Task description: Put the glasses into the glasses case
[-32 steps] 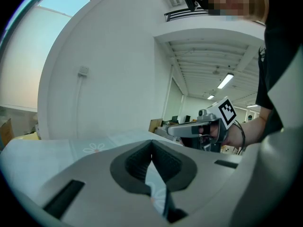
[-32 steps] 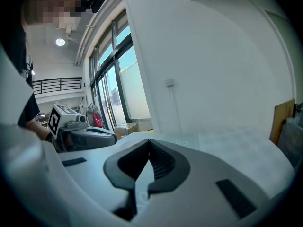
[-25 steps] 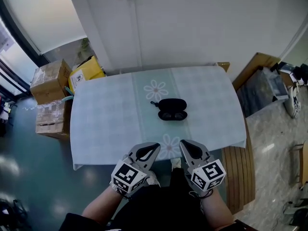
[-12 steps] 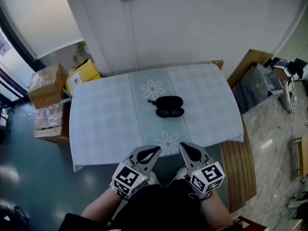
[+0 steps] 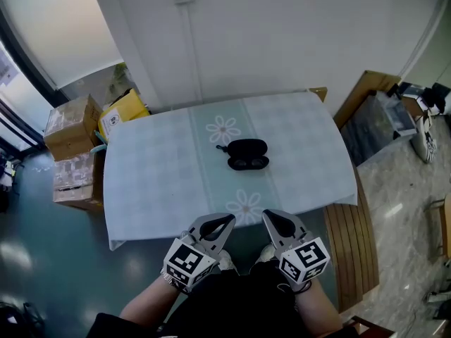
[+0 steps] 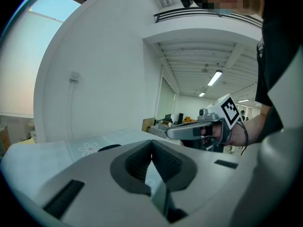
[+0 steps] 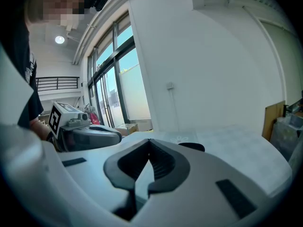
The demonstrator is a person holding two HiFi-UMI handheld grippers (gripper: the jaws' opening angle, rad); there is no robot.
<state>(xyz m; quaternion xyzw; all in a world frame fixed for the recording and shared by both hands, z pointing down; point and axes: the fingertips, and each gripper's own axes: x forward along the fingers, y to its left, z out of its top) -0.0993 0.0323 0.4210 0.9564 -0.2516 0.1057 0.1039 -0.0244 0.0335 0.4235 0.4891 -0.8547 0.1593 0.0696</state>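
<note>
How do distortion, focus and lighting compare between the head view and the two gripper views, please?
Head view: evenly lit and sharp, the table edges bowing slightly. Left gripper view: heavy fisheye, black corners, wall visibly arched. Right gripper view: same fisheye, brightest at the windows.

Table (image 5: 155, 182) mid-frame, wall (image 5: 282, 34) behind it at top. Glasses case (image 5: 248, 148) on the table near centre frame, with glasses (image 5: 248, 164) touching its near side. Boxes (image 5: 70, 129) on the floor at frame left. Left gripper (image 5: 224, 222) and right gripper (image 5: 273, 220) side by side at bottom centre, just below the table's near edge.
</note>
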